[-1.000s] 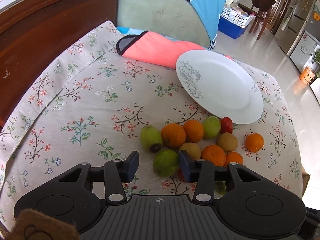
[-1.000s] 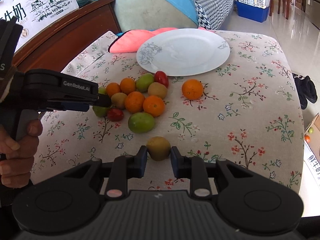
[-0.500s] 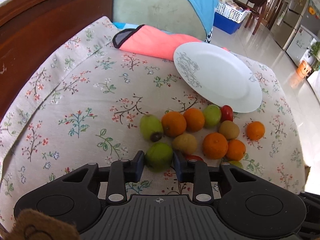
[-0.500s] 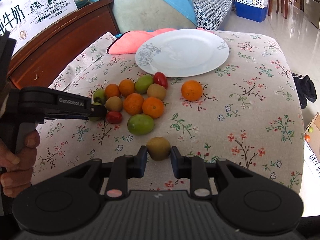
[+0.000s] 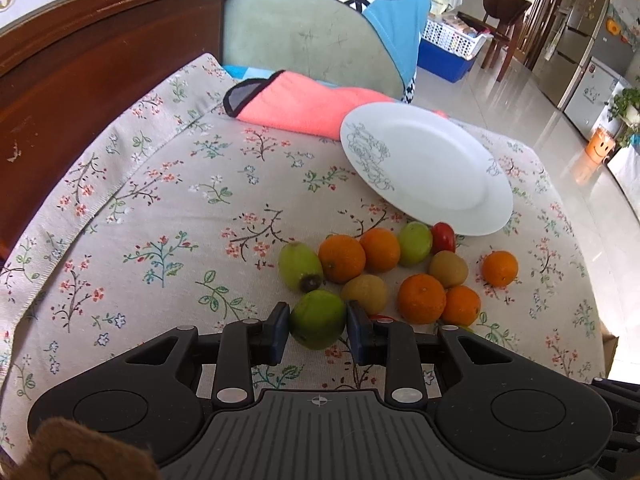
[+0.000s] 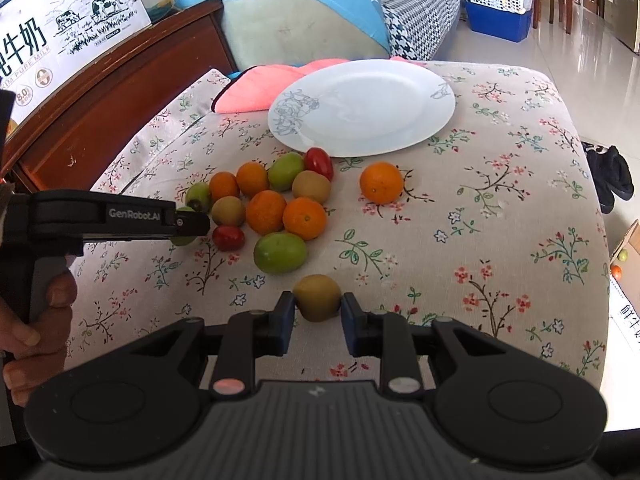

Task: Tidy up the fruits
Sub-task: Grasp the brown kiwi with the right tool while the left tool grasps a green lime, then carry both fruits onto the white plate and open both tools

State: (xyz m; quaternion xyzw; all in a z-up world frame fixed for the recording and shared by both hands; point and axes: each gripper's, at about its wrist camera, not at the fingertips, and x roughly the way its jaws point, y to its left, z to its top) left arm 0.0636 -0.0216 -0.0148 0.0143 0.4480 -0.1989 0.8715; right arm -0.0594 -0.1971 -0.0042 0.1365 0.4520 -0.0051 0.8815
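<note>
Two tongs, each clamped on fruit: left tongs [image 5: 318, 326] pinch a green fruit [image 5: 318, 324] at the pile's near edge, right tongs [image 6: 318, 314] grip a kiwi [image 6: 318, 296] set apart. Plate [image 6: 400, 120] beyond sits bare, likely the destination.

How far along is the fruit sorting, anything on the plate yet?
Nothing done yet: the white plate holds no fruit. In hand: the left hand-held gripper is shut on a green fruit, and the right hand-held gripper is shut on a brown kiwi. Left: the cluster of oranges, kiwis, green fruits and tomatoes and the lone orange lie on the floral cloth.
</note>
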